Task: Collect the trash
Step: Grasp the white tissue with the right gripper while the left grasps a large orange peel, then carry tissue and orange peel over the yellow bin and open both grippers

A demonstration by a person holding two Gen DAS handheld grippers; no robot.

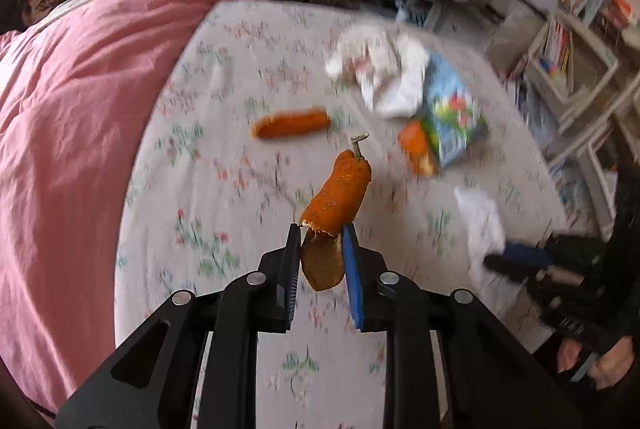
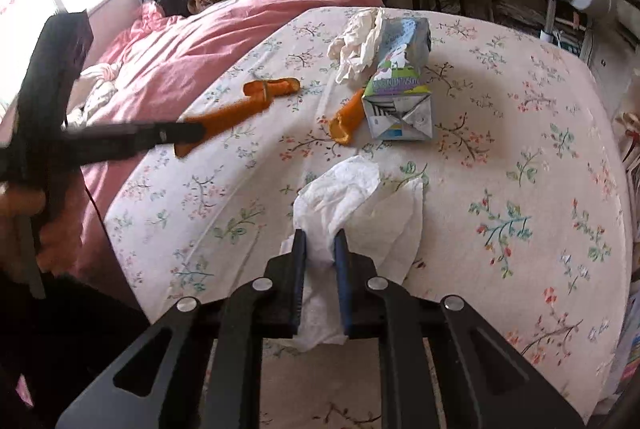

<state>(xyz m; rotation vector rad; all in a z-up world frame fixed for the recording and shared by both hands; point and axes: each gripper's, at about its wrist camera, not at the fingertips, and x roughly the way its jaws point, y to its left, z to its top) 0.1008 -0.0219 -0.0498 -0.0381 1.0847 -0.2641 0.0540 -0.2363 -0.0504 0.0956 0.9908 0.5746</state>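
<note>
Pick-up step. Left gripper (image 1: pixel 322 231) pinches orange peel (image 1: pixel 336 197), frame centre; right gripper (image 2: pixel 320 235) pinches tissue (image 2: pixel 344 189). Next: carry both to a bin, none visible.

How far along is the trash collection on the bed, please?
Nothing looks binned yet. In hand: the left tongs grip an orange peel, the right tongs a white tissue. Left on the sheet: two more peels, a carton and crumpled paper.

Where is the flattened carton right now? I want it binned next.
In the right wrist view the carton lies on the floral sheet, up and right of centre, between crumpled white paper and a piece of orange peel.
</note>
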